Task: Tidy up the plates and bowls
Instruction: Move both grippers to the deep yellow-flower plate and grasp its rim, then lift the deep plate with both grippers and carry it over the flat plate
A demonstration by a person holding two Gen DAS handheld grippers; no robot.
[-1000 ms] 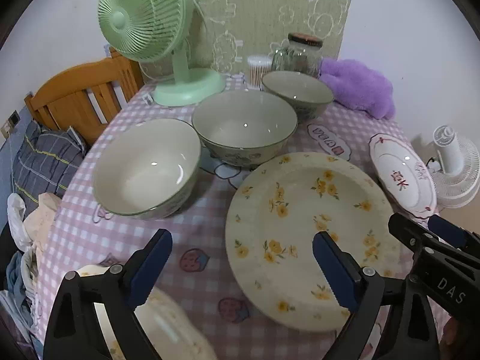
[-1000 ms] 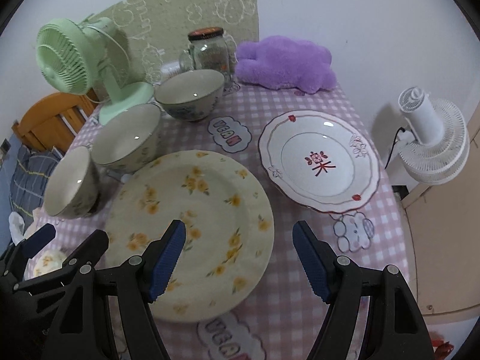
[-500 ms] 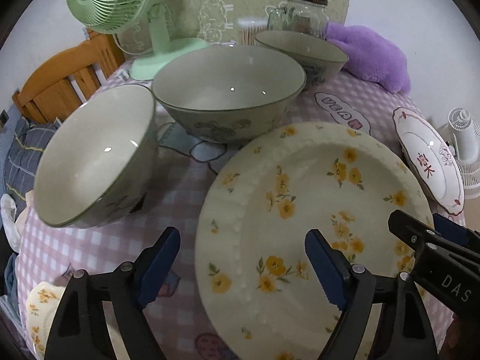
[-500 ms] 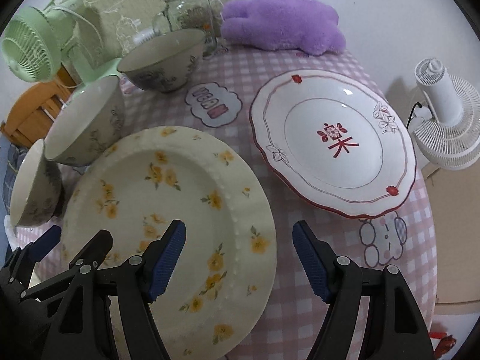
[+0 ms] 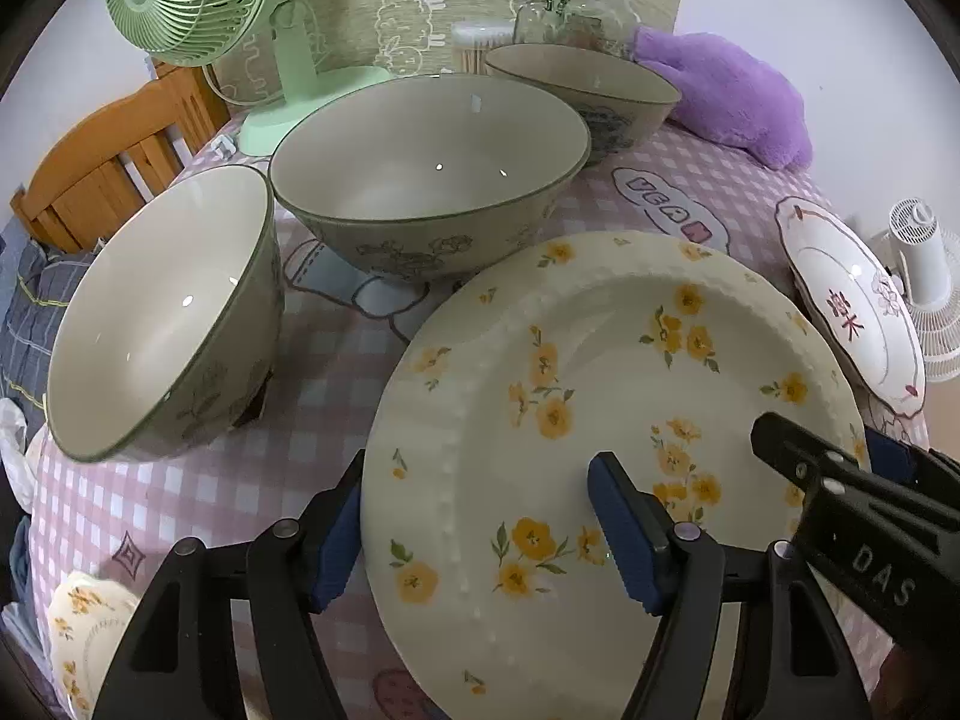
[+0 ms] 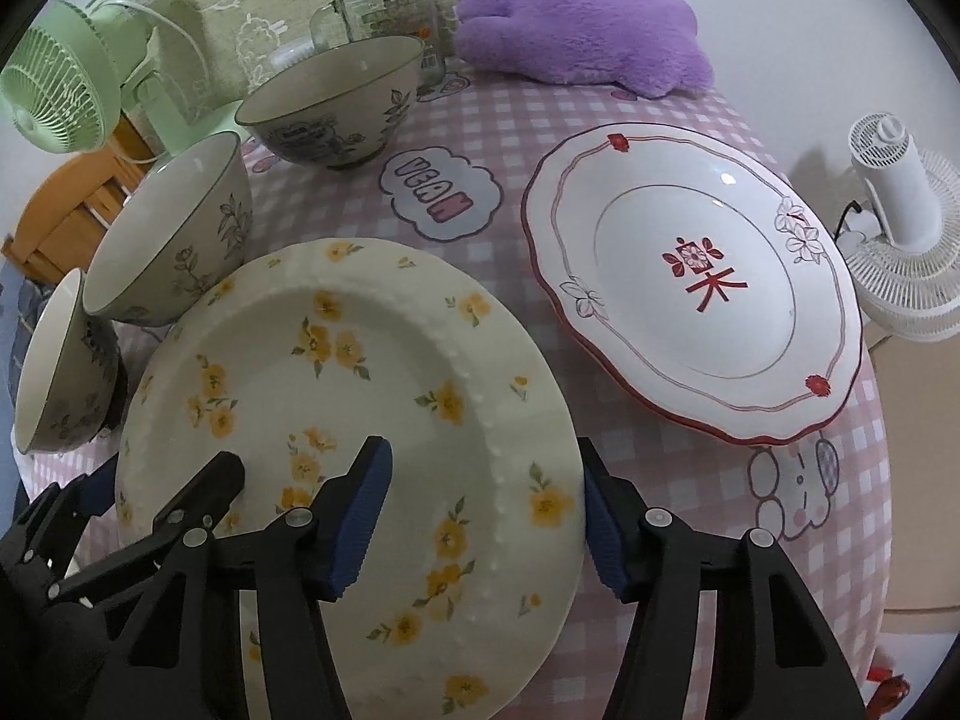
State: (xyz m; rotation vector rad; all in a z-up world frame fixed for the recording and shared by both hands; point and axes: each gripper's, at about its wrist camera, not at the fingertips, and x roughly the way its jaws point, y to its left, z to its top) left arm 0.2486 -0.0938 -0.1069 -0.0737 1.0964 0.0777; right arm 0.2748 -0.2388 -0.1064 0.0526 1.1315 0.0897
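Note:
A large cream plate with yellow flowers (image 5: 600,396) lies on the pink checked table, also in the right wrist view (image 6: 360,396). My left gripper (image 5: 480,531) is open and straddles its left rim, one finger outside the edge, one over the plate. My right gripper (image 6: 483,516) is open and straddles its right rim the same way. Three grey-green bowls stand behind: near left (image 5: 162,324), middle (image 5: 429,180), far (image 5: 582,90). A white plate with red trim (image 6: 696,294) lies to the right.
A green fan (image 5: 198,0), a glass jar (image 6: 384,6) and a purple plush (image 6: 588,30) stand at the table's back. A white fan (image 6: 900,222) is off the right edge. A small flowered dish (image 5: 84,642) lies at front left. A wooden chair (image 5: 108,150) is at left.
Both grippers have moved down and forward to the flowered plate, and each now has its fingers on either side of the plate's rim. Both stay open.

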